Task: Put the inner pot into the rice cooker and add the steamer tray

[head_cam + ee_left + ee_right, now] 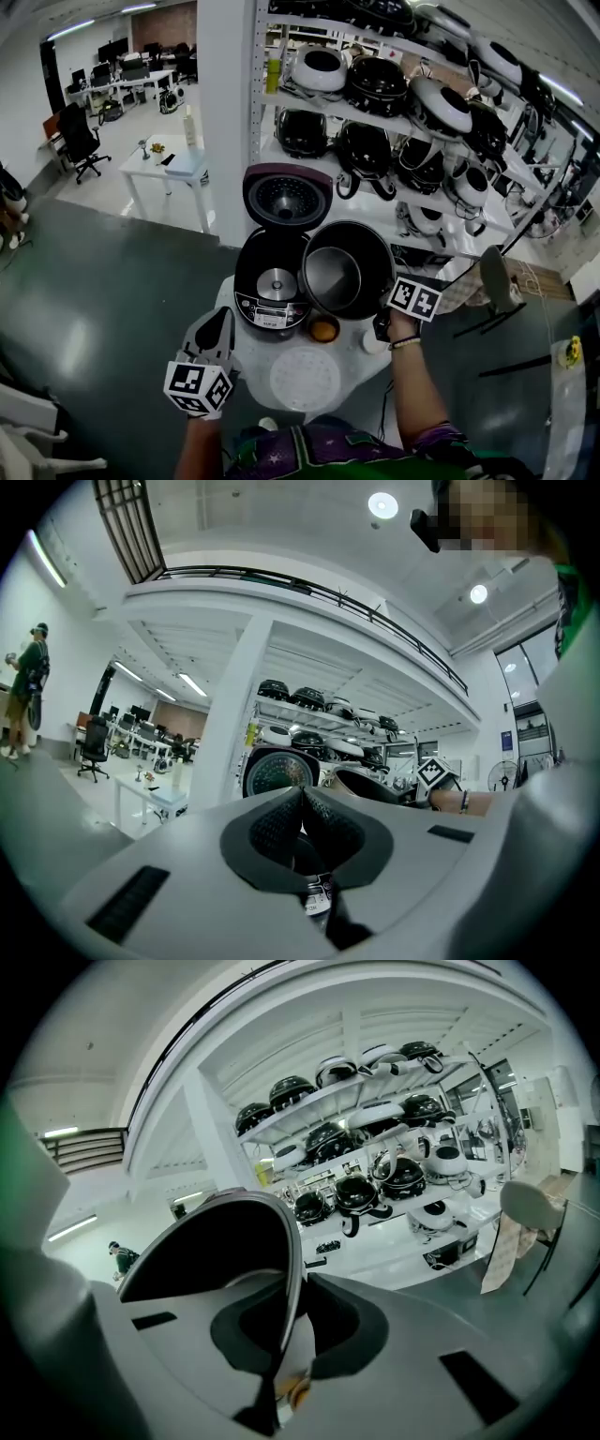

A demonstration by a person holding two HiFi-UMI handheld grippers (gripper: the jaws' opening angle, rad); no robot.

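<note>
Currently on view, item by item:

- Rice cooker [269,281]: dark body, standing on a small round white counter [251,356]. Its lid [287,195] is hinged up and open, and the well beneath holds no pot, with the heating plate showing.
- Inner pot [347,270]: dark, with a grey inside. It is held off the counter just to the right of the cooker's well, tilted so its mouth faces the head view. In the right gripper view its rim [281,1241] runs down between the fingers.
- Right gripper [382,321]: fingers narrow, clamped on the near right rim of the inner pot.
- Left gripper [221,319]: at the counter's left edge, apart from the cooker. Its fingers [281,822] are pressed together with nothing between them.
- Steamer tray [305,378]: white perforated disc, flat on the near part of the counter in front of the cooker.
- Small orange object [323,329]: on the counter between the cooker's front and the steamer tray; what it is cannot be told.
- Shelving [403,103]: white racks behind the counter, stocked with many black and white rice cookers.
</note>
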